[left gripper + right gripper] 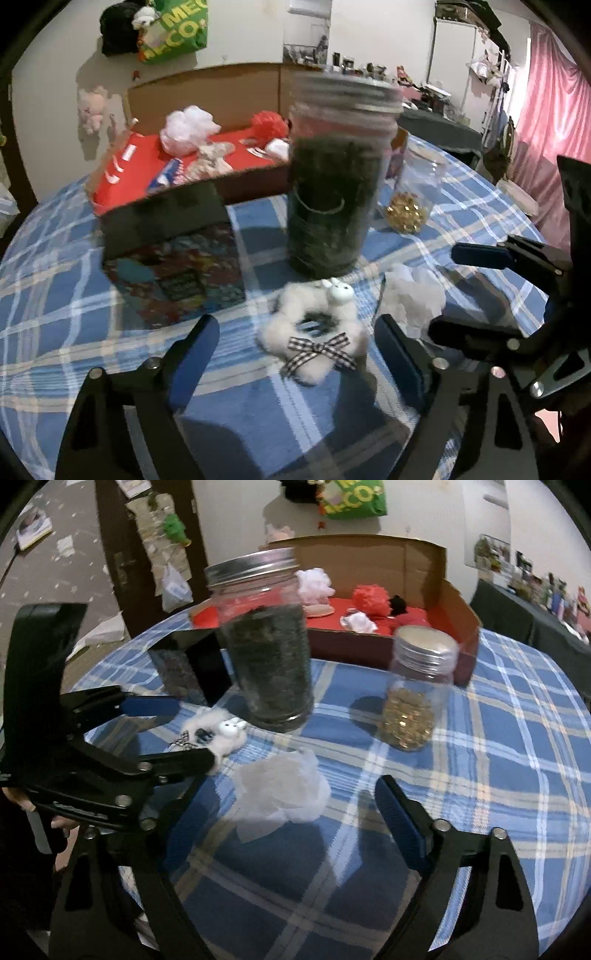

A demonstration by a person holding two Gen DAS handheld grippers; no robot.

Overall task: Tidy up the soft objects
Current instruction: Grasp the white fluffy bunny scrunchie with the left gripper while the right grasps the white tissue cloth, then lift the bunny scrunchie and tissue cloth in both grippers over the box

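Note:
A white fluffy scrunchie (314, 334) with a checked bow and a small bunny lies on the blue plaid tablecloth (288, 417). My left gripper (297, 341) is open, its fingers on either side of the scrunchie. The scrunchie also shows in the right wrist view (221, 731), between the left gripper's fingers (155, 705). A white mesh puff (284, 794) lies just ahead of my right gripper (284, 810), which is open and empty. The puff also shows in the left wrist view (413, 295). A cardboard box (458, 602) with a red floor holds several soft things.
A tall jar of dark stuff (332, 173) stands right behind the scrunchie. A smaller jar of gold bits (413, 690) stands to its right. A dark patterned box (173, 258) sits to the left. The right gripper's fingers (480, 254) reach in from the right.

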